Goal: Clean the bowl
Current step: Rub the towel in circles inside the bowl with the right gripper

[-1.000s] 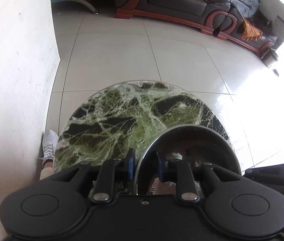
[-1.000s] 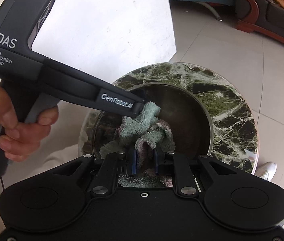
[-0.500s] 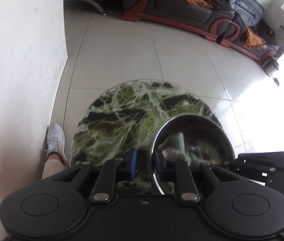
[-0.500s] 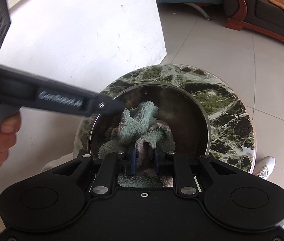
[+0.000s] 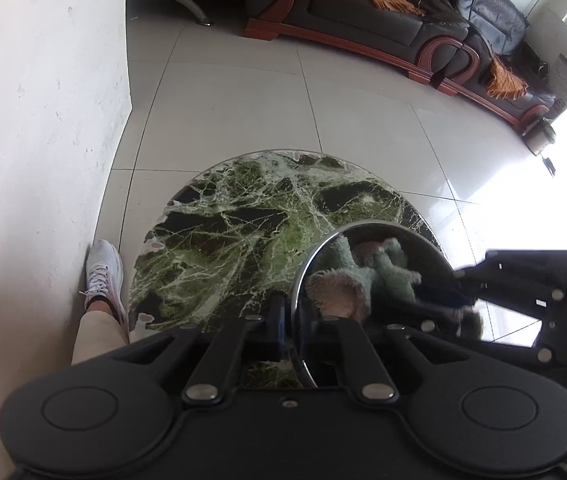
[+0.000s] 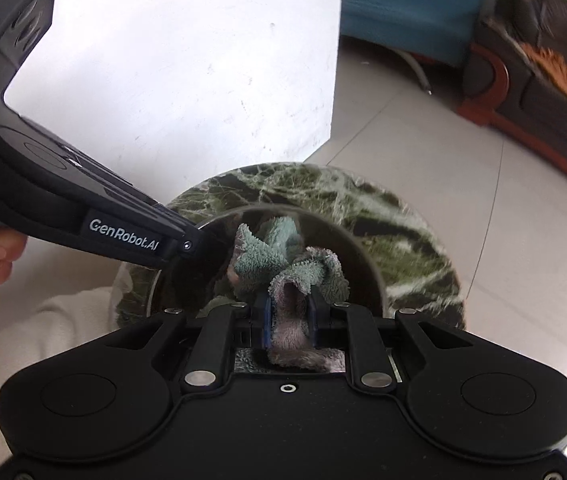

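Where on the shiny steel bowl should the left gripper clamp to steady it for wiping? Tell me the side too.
Grip the thin rim of the shiny steel bowl on its near-left edge, coming down from above, one finger inside and one outside. The wall is thin and upright enough to pinch, and that side is clear of the green-and-pink terry cloth held by the right gripper. The left gripper already clamps there.

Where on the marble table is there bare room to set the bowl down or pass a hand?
Bare marble table lies left of and beyond the steel bowl, out to the far rim. It is crowded at the near right: the left claw pinches the bowl's rim, and the right claw holds the cloth inside it.
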